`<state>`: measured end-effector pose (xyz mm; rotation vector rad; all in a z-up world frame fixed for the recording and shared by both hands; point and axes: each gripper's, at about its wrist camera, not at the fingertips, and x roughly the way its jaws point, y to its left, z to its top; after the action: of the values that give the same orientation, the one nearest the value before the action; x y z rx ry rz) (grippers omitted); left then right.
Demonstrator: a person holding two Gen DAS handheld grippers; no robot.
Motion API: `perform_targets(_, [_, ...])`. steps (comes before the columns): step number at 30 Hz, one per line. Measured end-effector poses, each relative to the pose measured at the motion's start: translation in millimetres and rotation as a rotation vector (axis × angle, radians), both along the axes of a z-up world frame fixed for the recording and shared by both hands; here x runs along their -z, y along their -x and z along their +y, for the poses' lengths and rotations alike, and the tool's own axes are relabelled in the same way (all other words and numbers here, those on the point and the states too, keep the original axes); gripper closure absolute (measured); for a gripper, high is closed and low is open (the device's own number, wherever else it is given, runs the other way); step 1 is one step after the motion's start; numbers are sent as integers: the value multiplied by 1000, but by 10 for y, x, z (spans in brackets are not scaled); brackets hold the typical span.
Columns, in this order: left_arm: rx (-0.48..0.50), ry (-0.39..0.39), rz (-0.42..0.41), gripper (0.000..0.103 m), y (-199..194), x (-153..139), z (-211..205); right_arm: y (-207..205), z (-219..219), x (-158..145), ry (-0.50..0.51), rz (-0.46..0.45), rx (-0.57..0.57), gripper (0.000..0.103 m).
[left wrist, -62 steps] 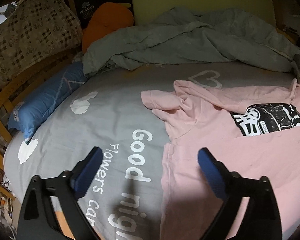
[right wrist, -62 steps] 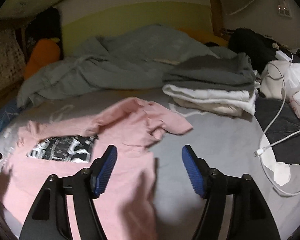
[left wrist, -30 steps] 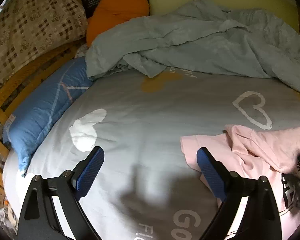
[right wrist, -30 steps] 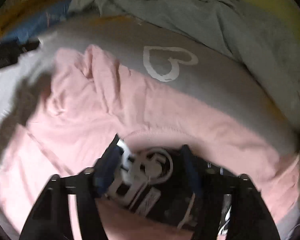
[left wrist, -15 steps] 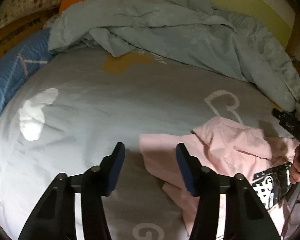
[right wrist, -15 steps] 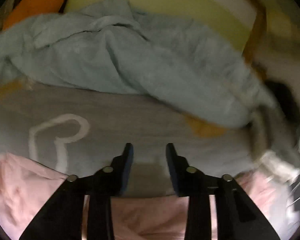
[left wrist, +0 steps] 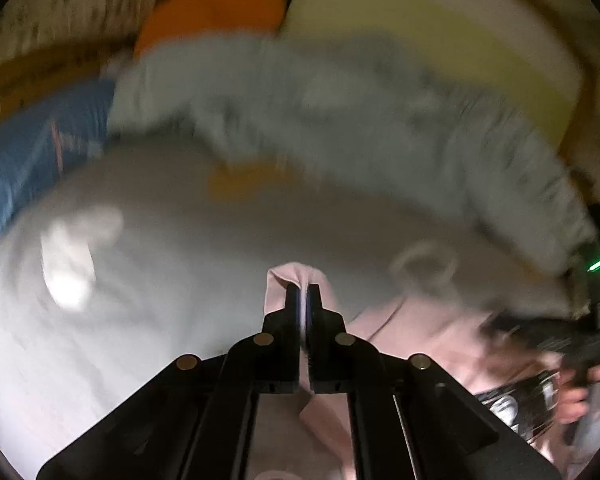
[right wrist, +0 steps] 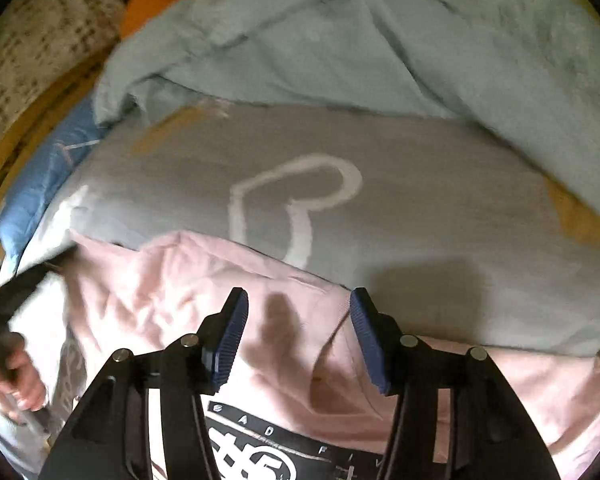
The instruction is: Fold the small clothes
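Left tool [left wrist: 303,300] pinched on just the pink shirt [right wrist: 203,292] sleeve edge, could slip; right tool [right wrist: 297,334] half-wide, opening, empty over shoulder seam, may bunch cloth

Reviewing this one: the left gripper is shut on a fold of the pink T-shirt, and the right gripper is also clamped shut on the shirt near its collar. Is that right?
Not quite. The left gripper is shut on a fold of the pink T-shirt, but the right gripper is not clamped: the right wrist view shows its jaws apart and opening above the shirt, the pads pressing on nothing.
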<state>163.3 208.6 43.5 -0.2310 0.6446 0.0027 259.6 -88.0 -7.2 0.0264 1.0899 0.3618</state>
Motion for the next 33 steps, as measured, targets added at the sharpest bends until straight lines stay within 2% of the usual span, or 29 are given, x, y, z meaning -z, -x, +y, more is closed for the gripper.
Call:
perform_targets(1, [-11, -29, -47, 101, 67, -103, 3, 8, -14, 105, -8, 26, -11, 49])
perform_targets(2, [-27, -73, -58, 101, 95, -162, -17, 15, 10, 170, -13, 45, -18, 49])
perform_targets(4, [-43, -139, -60, 101, 121, -203, -81, 61, 45, 241, 3, 14, 2, 50])
perform_targets(5, [-56, -177, -45, 101, 113, -190, -127, 68, 58, 251, 13, -11, 13, 60])
perform_targets(6, [-83, -234, 0, 100, 73, -150, -185, 54, 62, 263, 30, -32, 34, 86])
perform_targets(7, [-99, -262, 37, 100, 11, -92, -204, 23, 58, 277, 42, -42, 49, 100])
perform_targets(10, [-115, -268, 127, 100, -122, 127, -200, -63, 5, 196, 35, -132, 99, 100])
perform_targets(12, [-115, -243, 169, 100, -197, 277, -131, -159, -24, 143, 47, -174, 130, 100])
perform_targets(16, [-110, -253, 236, 100, -267, 557, -103, -363, -39, 74, -40, -156, 153, 100])
perform_targets(21, [-110, -301, 282, 99, -305, 759, -152, -527, 264, 95, 44, -176, 94, 100])
perform_targets(24, [-120, -392, 331, 96, -370, 840, -215, -689, 401, 250, 81, -121, 84, 100])
perform_targets(26, [-115, -460, 332, 95, -379, 901, -271, -775, 432, 358, 113, -85, 95, 100])
perform_targets(28, [-123, -491, 313, 95, -353, 895, -331, -772, 396, 342, 109, -99, 110, 92])
perform_targets(29, [-120, -494, 303, 83, -340, 875, -351, -753, 360, 307, 116, -119, 127, 86])
perform_targets(30, [-124, -497, 296, 62, -331, 848, -348, -707, 290, 243, 132, -152, 158, 71])
perform_targets(31, [-139, -512, 285, 52, -316, 816, -343, -656, 216, 189, 137, -179, 176, 49])
perform_targets(32, [-163, -543, 282, 50, -306, 789, -338, -596, 116, 112, 125, -207, 182, 39])
perform_targets(33, [-181, -588, 284, 50, -303, 766, -337, -535, -3, 32, 97, -224, 175, 35])
